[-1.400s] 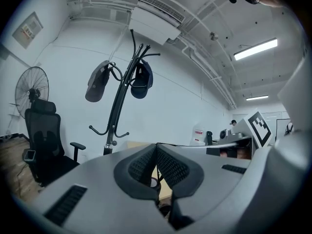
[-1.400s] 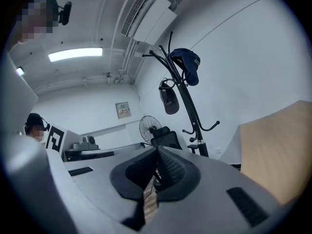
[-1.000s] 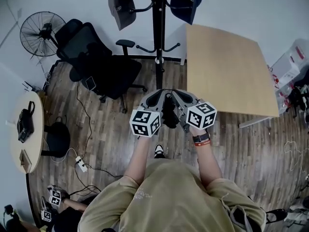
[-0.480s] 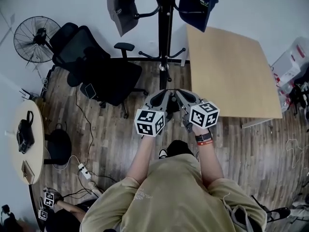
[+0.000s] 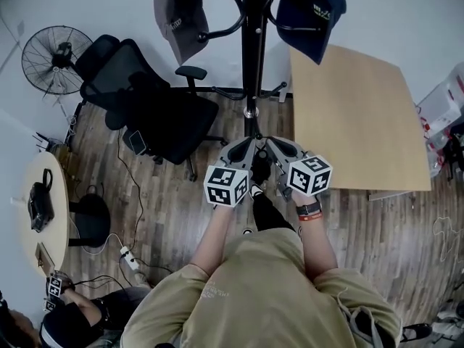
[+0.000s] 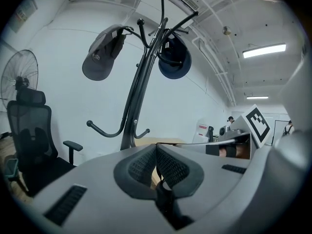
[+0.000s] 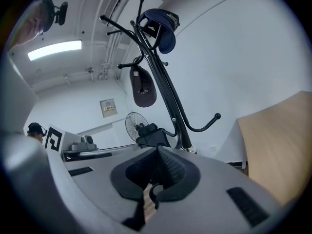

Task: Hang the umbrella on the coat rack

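A folded black umbrella [image 5: 259,171] hangs between my two grippers, just in front of the black coat rack [image 5: 251,56]. My left gripper [image 5: 245,151] and right gripper [image 5: 271,149] point tip to tip at the rack's pole. In the left gripper view the left gripper [image 6: 156,152] is shut on a thin black strap [image 6: 161,188]. The right gripper [image 7: 157,156] is likewise shut on a black strap loop [image 7: 152,191]. The umbrella's body is hidden in both gripper views. Low curved hooks [image 6: 101,130] [image 7: 205,126] jut from the pole.
A grey cap [image 5: 176,17] and a navy cap [image 5: 313,13] hang on the upper hooks. A black office chair [image 5: 156,107] stands left of the rack and a wooden table [image 5: 359,114] to its right. A fan [image 5: 49,56] is at far left.
The person has stepped forward. Both grippers with the umbrella have come closer to the rack's pole, still shut and side by side.
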